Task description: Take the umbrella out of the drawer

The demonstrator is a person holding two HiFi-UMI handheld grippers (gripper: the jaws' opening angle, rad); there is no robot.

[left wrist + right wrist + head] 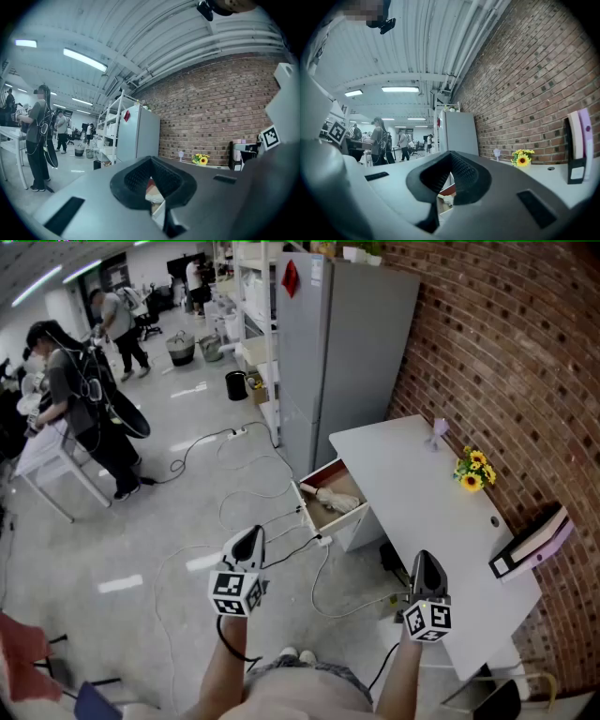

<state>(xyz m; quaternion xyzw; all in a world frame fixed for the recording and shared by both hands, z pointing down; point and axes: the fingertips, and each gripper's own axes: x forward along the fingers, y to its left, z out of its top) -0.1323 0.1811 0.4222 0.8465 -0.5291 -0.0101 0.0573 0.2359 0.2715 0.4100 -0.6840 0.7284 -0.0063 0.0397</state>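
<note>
Umbrella lies in open drawer under table, well apart from both tools. Left tool closed, empty. Right tool likewise. Risk: reaching in unopened shoves umbrella deeper; floor cables could snag feet.
</note>
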